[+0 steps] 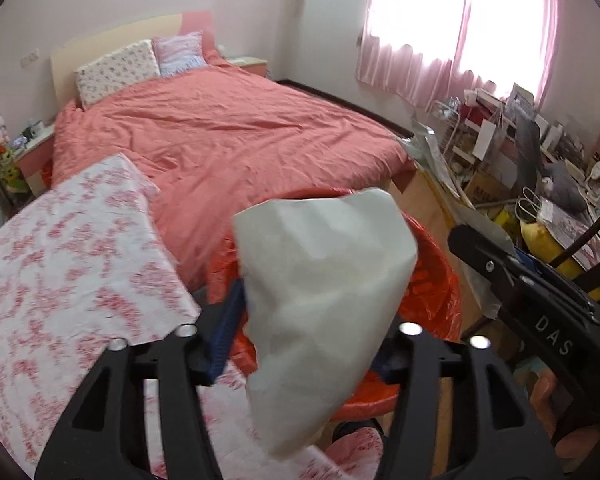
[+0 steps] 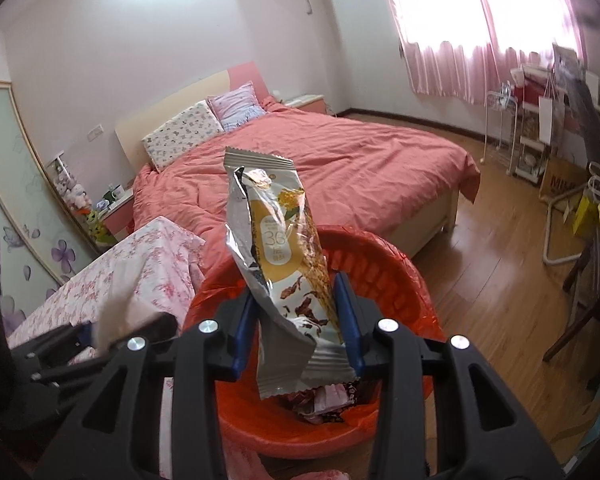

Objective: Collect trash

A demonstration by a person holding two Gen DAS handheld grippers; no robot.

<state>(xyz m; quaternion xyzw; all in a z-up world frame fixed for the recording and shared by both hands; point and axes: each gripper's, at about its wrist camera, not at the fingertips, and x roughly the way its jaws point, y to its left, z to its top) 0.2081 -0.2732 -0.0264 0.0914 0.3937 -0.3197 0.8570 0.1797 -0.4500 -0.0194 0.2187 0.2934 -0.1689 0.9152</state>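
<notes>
Closest to you, your right gripper (image 2: 296, 320) clamps a foil snack wrapper (image 2: 278, 264) upright. Your left gripper (image 1: 300, 340) pinches a crumpled white tissue (image 1: 320, 292). Both hang over the red-lined trash bin (image 2: 396, 272), which already holds scraps. Beyond lies the pink bed (image 2: 340, 160). You appear to be at the drop step: next, open each claw over the bin.

Left gripper (image 1: 300, 344) and right gripper (image 2: 296, 320) are each clamped on something — side by side, pointing forward.
</notes>
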